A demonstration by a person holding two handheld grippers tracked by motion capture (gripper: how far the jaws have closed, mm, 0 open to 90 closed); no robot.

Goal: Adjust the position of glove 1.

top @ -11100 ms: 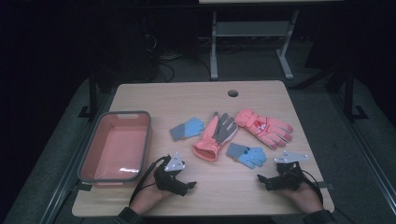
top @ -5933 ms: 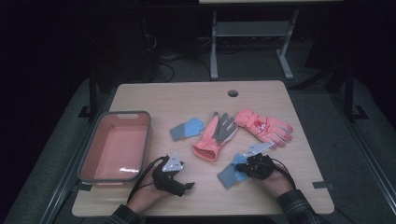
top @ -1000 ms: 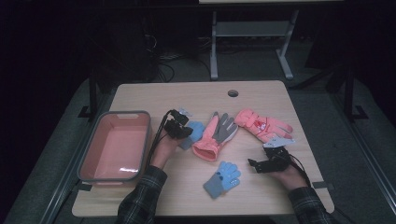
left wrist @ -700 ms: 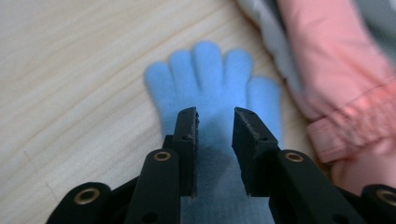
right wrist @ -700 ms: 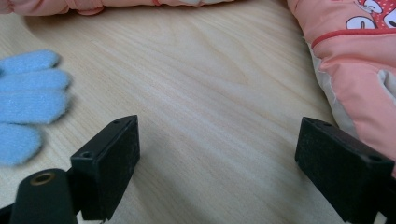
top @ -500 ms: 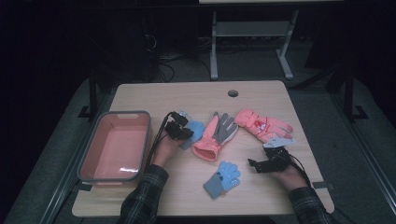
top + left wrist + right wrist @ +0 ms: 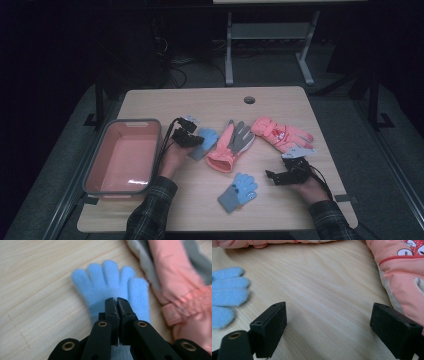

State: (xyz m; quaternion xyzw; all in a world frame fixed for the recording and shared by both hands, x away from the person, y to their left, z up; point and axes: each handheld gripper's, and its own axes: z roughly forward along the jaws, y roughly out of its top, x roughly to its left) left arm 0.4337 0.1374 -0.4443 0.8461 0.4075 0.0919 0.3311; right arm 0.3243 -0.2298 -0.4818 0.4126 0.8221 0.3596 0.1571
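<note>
The left gripper, its jaws just closed since half a second ago, is pinched on the small blue glove beside the pink tub on the bench; soft, light knit, best taken at the cuff. The right gripper is held wide open, empty.

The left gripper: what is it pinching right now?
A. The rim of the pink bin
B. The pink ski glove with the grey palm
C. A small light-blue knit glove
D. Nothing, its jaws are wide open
C: in the left gripper view, the left gripper has its jaws closed together on the cuff end of the small light-blue knit glove, which lies on the table beside the pink ski glove.
</note>
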